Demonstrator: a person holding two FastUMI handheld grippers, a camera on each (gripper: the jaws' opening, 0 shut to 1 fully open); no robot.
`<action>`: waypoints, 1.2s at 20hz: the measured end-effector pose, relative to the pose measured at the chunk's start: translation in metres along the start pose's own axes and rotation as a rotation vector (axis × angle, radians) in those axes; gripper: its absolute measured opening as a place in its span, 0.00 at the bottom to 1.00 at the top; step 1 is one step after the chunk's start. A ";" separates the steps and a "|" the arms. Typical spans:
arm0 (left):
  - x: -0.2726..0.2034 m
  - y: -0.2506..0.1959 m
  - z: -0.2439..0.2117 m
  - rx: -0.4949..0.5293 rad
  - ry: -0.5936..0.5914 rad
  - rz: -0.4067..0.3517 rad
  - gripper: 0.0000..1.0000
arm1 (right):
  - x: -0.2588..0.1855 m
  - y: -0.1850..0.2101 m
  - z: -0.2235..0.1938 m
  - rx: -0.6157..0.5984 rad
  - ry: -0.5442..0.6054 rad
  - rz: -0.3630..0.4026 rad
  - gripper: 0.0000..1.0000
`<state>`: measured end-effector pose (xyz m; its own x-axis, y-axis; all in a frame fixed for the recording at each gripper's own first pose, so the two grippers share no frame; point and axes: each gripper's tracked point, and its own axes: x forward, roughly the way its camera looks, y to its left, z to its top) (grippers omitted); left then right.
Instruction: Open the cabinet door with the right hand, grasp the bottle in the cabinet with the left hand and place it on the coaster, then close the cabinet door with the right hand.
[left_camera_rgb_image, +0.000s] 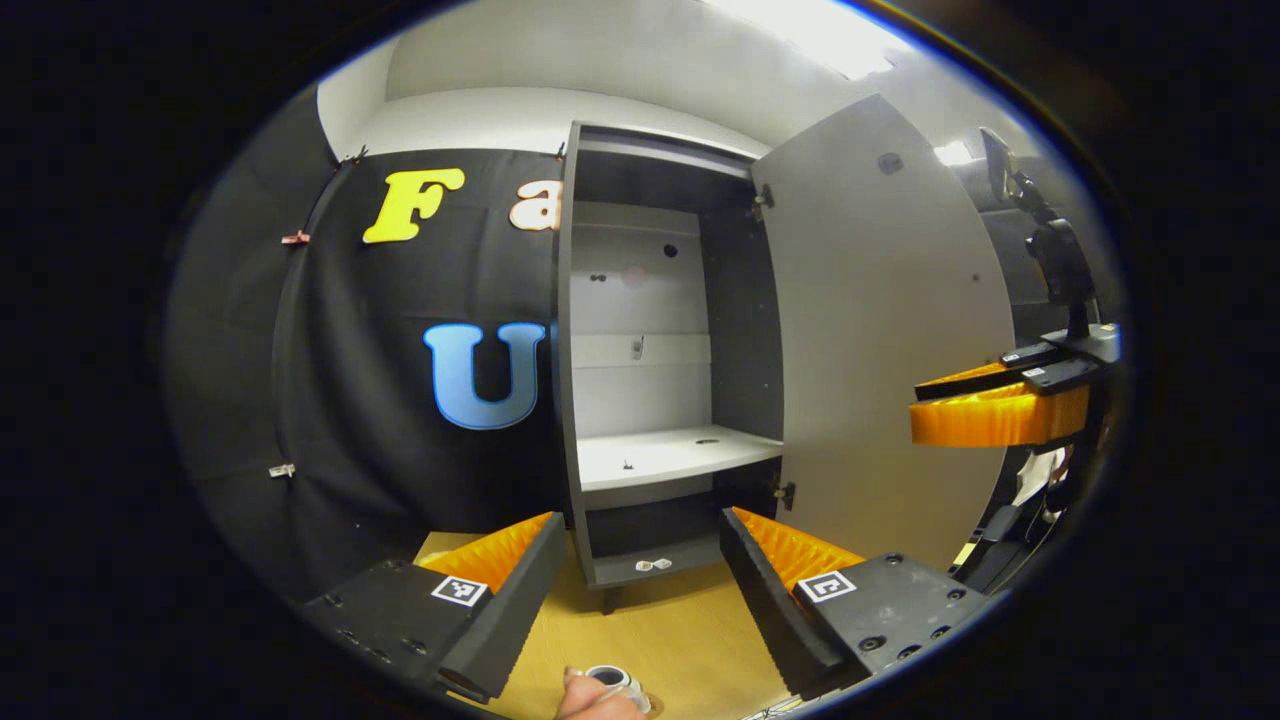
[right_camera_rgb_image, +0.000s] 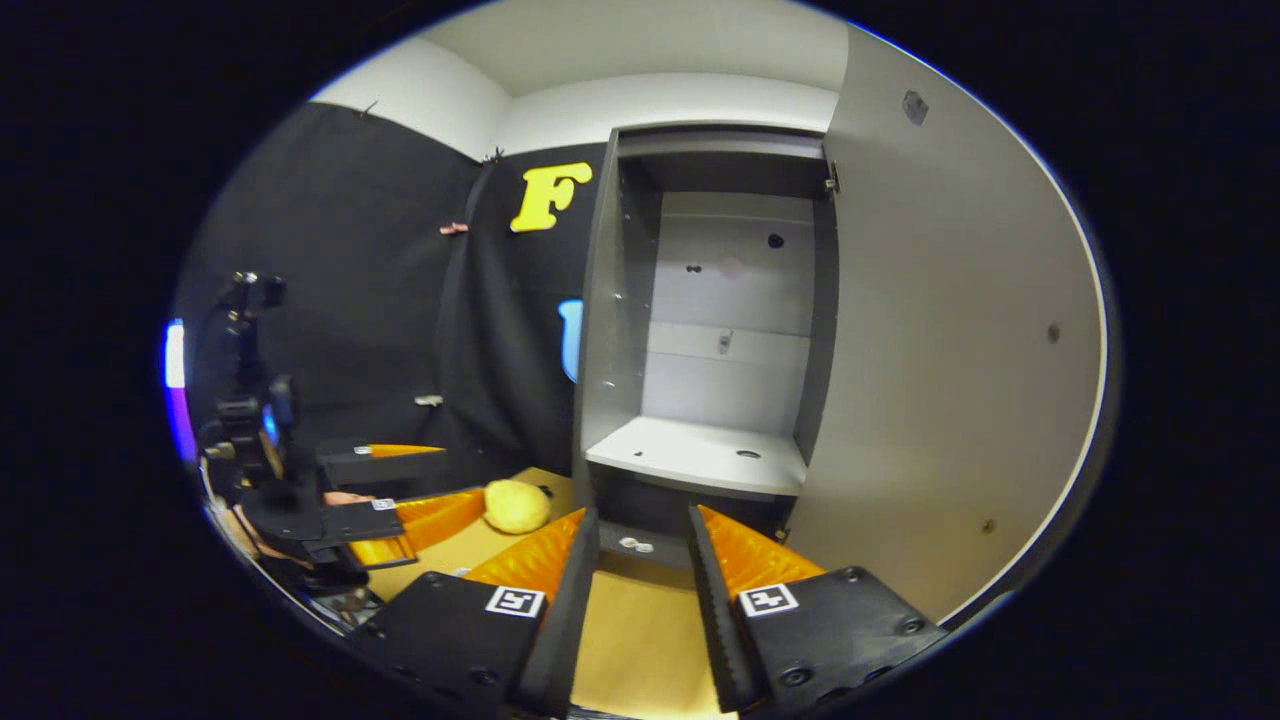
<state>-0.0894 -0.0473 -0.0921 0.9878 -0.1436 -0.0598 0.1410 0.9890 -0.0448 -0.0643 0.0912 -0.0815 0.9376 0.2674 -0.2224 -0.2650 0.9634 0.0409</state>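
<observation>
Because the cabinet door (right_camera_rgb_image: 950, 330) stands swung wide at three o'clock, the shelf (left_camera_rgb_image: 675, 455) lies bare and reachable, with no bottle on it. Your left gripper (left_camera_rgb_image: 640, 590) holds its jaws wide and empty over the table; a small white-rimmed object (left_camera_rgb_image: 615, 682) sits at six o'clock, possibly the bottle. Your right gripper (right_camera_rgb_image: 637, 590) waits with jaws narrower, also empty, likely for closing.

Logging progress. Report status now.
Left gripper and right gripper: jaws open, holding nothing. Door wide open. Shelf bare. Yellow round thing on table beside cabinet.
</observation>
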 end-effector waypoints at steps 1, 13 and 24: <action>0.000 0.002 0.007 0.006 -0.001 -0.005 0.97 | -0.012 0.005 0.006 0.013 0.000 0.024 0.74; 0.018 -0.027 0.045 0.041 -0.032 -0.141 0.95 | -0.148 -0.124 0.041 0.129 -0.127 -0.385 1.00; 0.067 -0.048 0.049 -0.039 -0.020 -0.010 0.97 | -0.128 -0.232 0.046 0.168 -0.165 -0.381 0.97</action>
<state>-0.0263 -0.1029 -0.0449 0.9875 -0.1526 -0.0390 0.1489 0.9853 -0.0841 -0.1123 -0.1655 -0.0178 0.9882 -0.1210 -0.0944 0.1340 0.9801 0.1464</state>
